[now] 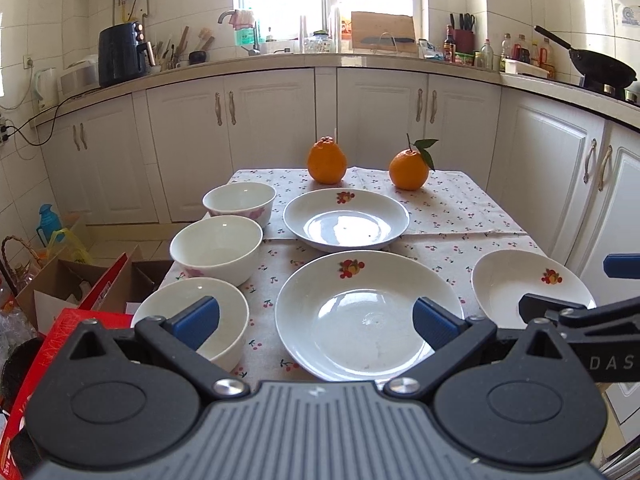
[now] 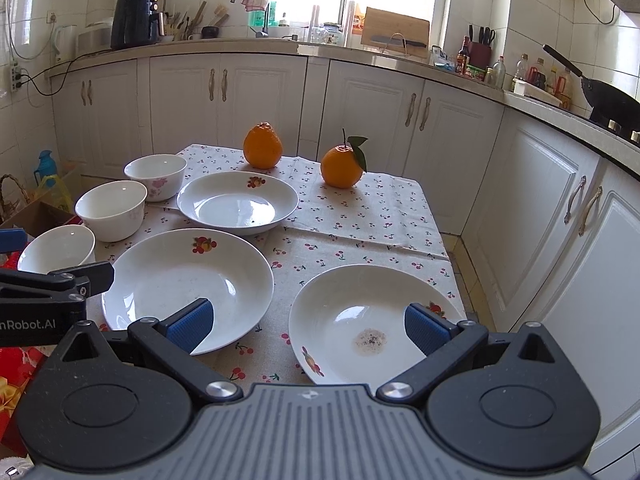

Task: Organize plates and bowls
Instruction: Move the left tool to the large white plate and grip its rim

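Both claws hung wide apart and empty over the near edge of the tabletop [image 1: 460, 208], which wore a cherry-print cloth. Between the left claw [image 1: 316, 322] and its blue pads lay the middle fruit-print plate [image 1: 360, 312]; a white bowl [image 1: 224, 312] sat behind its left finger, with two more bowls [image 1: 218, 248] [image 1: 240, 200] in a row beyond it. Straight ahead of that claw rested a far plate [image 1: 346, 218], and past it two oranges [image 1: 327, 160] [image 1: 409, 169] — one with a leaf. The right claw [image 2: 310, 326] hovered over a stained plate [image 2: 372, 320] at the tabletop's right corner — the middle plate [image 2: 188, 280] just to its left.
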A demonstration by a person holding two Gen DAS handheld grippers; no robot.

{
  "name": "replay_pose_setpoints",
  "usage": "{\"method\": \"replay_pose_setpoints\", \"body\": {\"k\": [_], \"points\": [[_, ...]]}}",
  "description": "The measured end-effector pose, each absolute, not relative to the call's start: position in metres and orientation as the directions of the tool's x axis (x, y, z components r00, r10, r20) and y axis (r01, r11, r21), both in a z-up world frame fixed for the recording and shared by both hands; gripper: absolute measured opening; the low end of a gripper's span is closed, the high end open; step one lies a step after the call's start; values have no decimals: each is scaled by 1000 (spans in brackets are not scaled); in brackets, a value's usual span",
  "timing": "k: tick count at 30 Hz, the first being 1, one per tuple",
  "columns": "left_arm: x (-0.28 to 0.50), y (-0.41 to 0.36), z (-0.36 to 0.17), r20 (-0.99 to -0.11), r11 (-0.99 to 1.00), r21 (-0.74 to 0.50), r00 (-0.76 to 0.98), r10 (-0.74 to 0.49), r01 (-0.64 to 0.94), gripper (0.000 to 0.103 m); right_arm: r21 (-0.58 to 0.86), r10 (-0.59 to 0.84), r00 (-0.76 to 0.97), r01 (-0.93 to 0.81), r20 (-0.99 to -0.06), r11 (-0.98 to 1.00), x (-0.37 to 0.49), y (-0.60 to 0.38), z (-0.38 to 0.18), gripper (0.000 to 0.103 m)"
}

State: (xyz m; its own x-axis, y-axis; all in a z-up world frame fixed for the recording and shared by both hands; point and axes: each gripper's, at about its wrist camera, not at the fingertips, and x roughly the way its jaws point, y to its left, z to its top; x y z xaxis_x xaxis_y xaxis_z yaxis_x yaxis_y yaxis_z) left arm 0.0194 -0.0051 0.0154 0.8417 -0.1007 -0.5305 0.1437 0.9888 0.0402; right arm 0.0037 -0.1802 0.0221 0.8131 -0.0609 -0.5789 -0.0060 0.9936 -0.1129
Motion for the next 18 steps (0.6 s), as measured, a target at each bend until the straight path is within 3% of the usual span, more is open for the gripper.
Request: {"method": "replay_pose_setpoints", "body": {"k": [10, 18], "points": [[46, -22, 28, -523, 963, 71, 832, -186, 260, 102, -171, -54, 862, -39, -503, 984, 4, -223, 34, 103], [63, -45, 20, -529, 934, 115, 816, -231, 339, 102, -199, -57, 827, -67, -559, 978, -1, -266, 9, 103]]}}
